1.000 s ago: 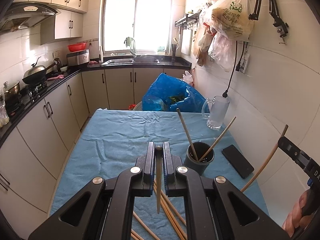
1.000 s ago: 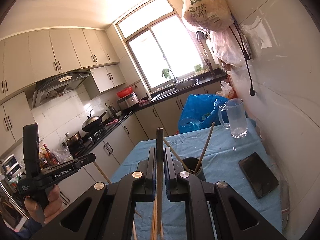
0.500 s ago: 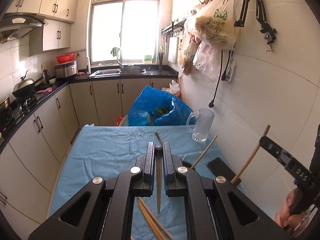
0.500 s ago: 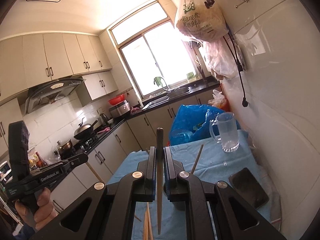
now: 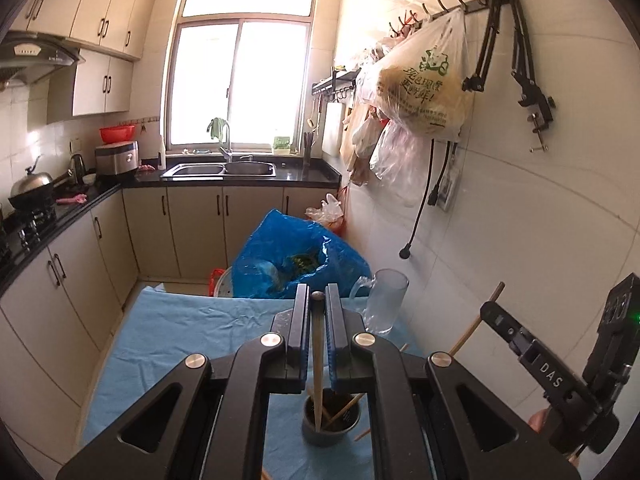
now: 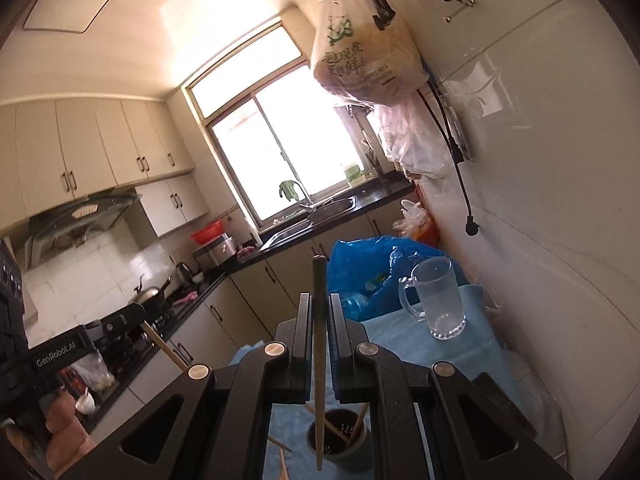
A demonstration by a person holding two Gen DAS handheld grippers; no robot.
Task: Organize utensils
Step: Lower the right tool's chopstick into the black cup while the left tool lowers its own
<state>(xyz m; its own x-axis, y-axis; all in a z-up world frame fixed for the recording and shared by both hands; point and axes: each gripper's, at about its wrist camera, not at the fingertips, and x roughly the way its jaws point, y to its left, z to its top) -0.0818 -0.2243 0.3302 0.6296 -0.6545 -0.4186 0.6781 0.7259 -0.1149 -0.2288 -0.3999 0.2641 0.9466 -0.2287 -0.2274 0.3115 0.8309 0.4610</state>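
Blue cloth (image 5: 192,332) covers the desk in a small kitchen. A dark round cup (image 5: 330,426) stands on the cloth, and a few wooden chopsticks (image 5: 345,407) lean inside it.

The left gripper (image 5: 317,300) has its jaws closed tight on one chopstick (image 5: 317,364). That stick hangs down, and in the left view its tip sits at the mouth of the cup.

The right gripper (image 6: 319,300) has its jaws closed tight on another chopstick (image 6: 319,364). This stick pokes up above the jaws and hangs down in front of the cup (image 6: 338,446). I cannot tell if its tip is inside or just above.

More chopsticks (image 6: 280,446) lie on the cloth beside the cup.

A clear glass mug (image 6: 438,300) stands on the cloth near the white wall. A big blue bag (image 5: 296,260) sits past the far end of the desk.
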